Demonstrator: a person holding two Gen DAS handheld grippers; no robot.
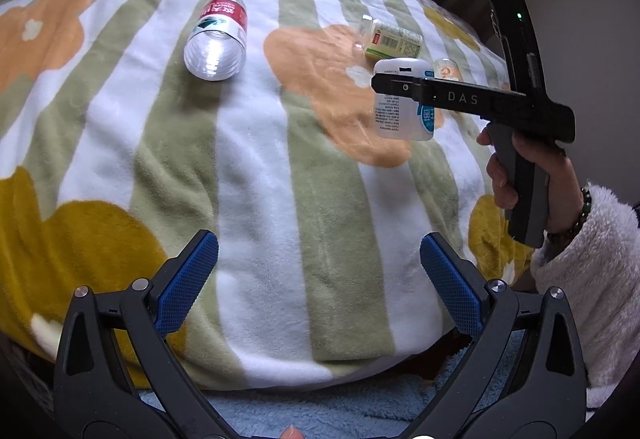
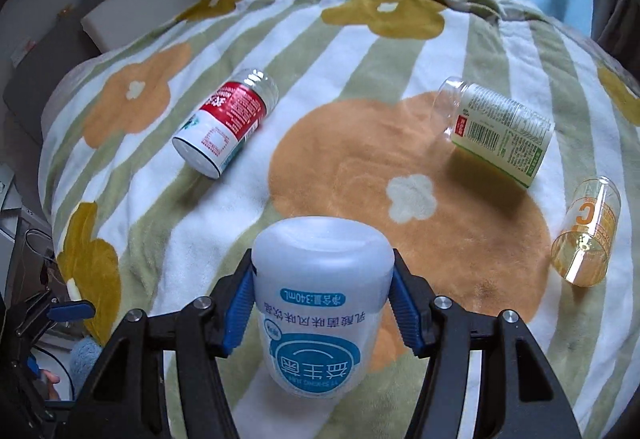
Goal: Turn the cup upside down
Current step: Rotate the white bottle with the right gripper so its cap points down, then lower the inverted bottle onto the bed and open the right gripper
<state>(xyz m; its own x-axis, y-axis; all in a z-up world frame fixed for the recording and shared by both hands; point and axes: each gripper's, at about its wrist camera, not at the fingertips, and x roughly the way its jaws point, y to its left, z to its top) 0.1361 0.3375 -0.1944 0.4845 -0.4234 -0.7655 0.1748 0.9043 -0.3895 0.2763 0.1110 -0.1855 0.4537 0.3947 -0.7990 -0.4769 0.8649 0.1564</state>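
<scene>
On the blanket (image 2: pixel 224 231) we've got three cups lying on their sides: red-label cup (image 2: pixel 226 127), green-label cup (image 2: pixel 500 135), yellow cup (image 2: pixel 586 231) marked "C". Nothing's blocking us. Our right gripper (image 2: pixel 323 303) is clamped on the white cup (image 2: pixel 320 311), label upside down, "340mL" readable, held above the blanket. Left gripper (image 1: pixel 319 279) hangs wide apart, holding nothing.
</scene>
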